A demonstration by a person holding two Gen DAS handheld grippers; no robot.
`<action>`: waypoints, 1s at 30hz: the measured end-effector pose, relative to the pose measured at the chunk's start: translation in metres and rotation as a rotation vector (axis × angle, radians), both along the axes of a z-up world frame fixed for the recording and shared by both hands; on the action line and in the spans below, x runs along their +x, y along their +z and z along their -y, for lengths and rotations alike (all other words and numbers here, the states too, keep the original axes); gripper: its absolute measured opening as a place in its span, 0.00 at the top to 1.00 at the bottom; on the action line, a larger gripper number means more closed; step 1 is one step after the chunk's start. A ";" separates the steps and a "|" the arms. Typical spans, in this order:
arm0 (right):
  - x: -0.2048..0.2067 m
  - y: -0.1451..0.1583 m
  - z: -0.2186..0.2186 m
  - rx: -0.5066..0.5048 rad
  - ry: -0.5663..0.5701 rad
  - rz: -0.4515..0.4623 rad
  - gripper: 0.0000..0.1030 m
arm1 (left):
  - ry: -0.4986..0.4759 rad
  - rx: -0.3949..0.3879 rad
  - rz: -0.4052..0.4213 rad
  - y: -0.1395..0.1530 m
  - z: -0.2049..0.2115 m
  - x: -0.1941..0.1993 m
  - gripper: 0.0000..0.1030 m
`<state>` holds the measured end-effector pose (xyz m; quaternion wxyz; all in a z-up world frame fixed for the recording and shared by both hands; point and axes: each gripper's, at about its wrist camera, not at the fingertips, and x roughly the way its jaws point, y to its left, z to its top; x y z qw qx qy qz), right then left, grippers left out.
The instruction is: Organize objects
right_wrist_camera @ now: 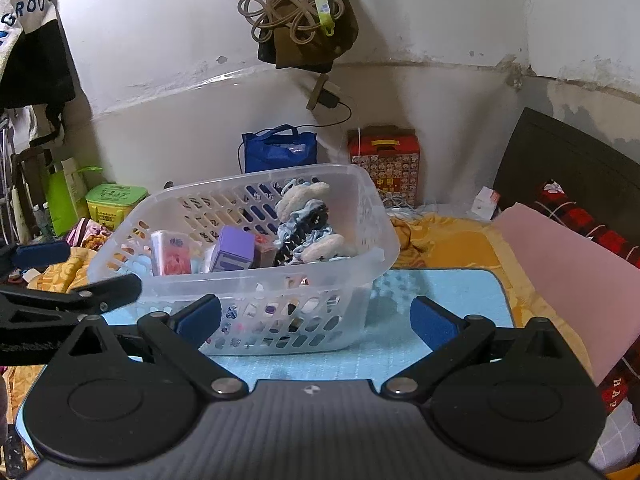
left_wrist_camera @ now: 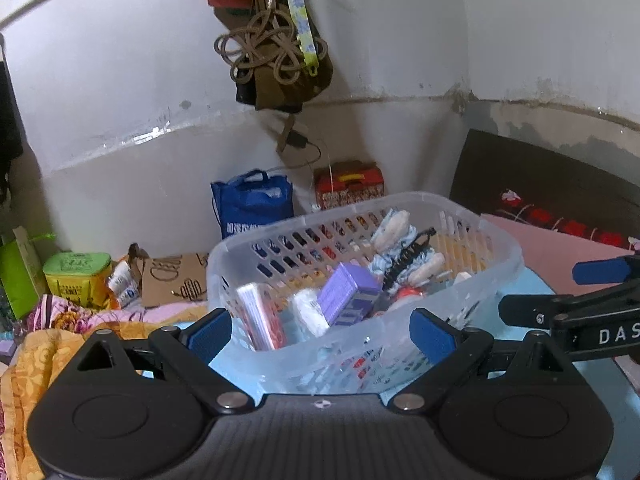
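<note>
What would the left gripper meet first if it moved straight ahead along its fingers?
Most likely the near wall of the clear plastic basket, which sits between the open fingers of the left gripper; depth is hard to judge.

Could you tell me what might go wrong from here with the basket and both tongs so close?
1. The clear slotted plastic basket looks tilted on the light-blue mat; a nudge might tip it.
2. The open left tongs and right tongs sit close together and could collide.
</note>
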<state>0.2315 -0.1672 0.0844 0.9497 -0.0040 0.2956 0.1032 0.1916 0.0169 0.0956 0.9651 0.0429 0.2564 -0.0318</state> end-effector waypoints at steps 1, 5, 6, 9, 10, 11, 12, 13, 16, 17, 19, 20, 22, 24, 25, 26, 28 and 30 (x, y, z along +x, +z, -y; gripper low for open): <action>0.000 0.000 0.000 0.001 0.001 0.002 0.00 | 0.001 -0.001 -0.006 -0.001 0.000 0.001 0.05; -0.001 -0.002 0.002 0.003 0.004 0.002 0.00 | 0.018 -0.004 -0.004 -0.001 -0.003 0.000 0.05; -0.001 -0.003 0.002 0.005 0.003 -0.001 0.00 | 0.020 -0.010 -0.003 -0.001 -0.005 -0.001 0.05; 0.000 -0.004 0.002 0.009 0.007 -0.008 0.00 | 0.022 -0.024 0.000 0.000 -0.007 -0.002 0.05; 0.000 -0.003 0.002 0.011 0.008 -0.007 0.00 | 0.023 -0.025 0.000 -0.001 -0.008 -0.002 0.05; 0.000 -0.003 0.002 0.010 0.008 -0.004 0.00 | 0.021 -0.024 -0.001 -0.001 -0.008 -0.001 0.05; -0.001 -0.003 0.002 0.010 0.006 -0.001 0.00 | 0.023 -0.023 -0.009 -0.002 -0.008 -0.001 0.05; -0.001 -0.002 0.002 0.009 0.003 0.002 0.00 | 0.022 -0.023 -0.017 -0.003 -0.008 0.000 0.05; -0.002 -0.001 0.001 0.008 0.001 0.009 0.00 | 0.017 -0.015 -0.022 -0.005 -0.007 0.000 0.05; -0.003 -0.001 0.001 0.009 0.002 0.011 0.00 | 0.015 -0.013 -0.024 -0.006 -0.006 0.000 0.05; -0.003 -0.001 0.000 0.006 0.003 0.013 0.00 | -0.002 -0.030 -0.032 -0.006 -0.007 0.000 0.05; -0.004 -0.001 -0.001 0.003 0.003 0.014 0.00 | -0.009 -0.042 -0.034 -0.007 -0.009 0.000 0.05; -0.004 -0.002 -0.002 -0.003 0.002 0.015 0.00 | -0.014 -0.054 -0.037 -0.008 -0.012 0.000 0.05; -0.003 -0.002 -0.003 -0.005 0.002 0.011 0.00 | -0.012 -0.062 -0.038 -0.009 -0.014 0.000 0.05; -0.003 -0.002 -0.003 -0.005 0.002 0.010 0.00 | -0.015 -0.067 -0.037 -0.009 -0.014 0.000 0.05; -0.003 -0.002 -0.003 -0.004 0.002 0.010 0.00 | -0.014 -0.069 -0.038 -0.009 -0.015 0.001 0.05; -0.003 -0.002 -0.003 -0.003 0.002 0.010 0.00 | -0.015 -0.072 -0.036 -0.009 -0.016 0.001 0.05; -0.003 -0.003 -0.003 -0.005 0.001 0.012 0.00 | -0.017 -0.073 -0.035 -0.009 -0.015 0.000 0.05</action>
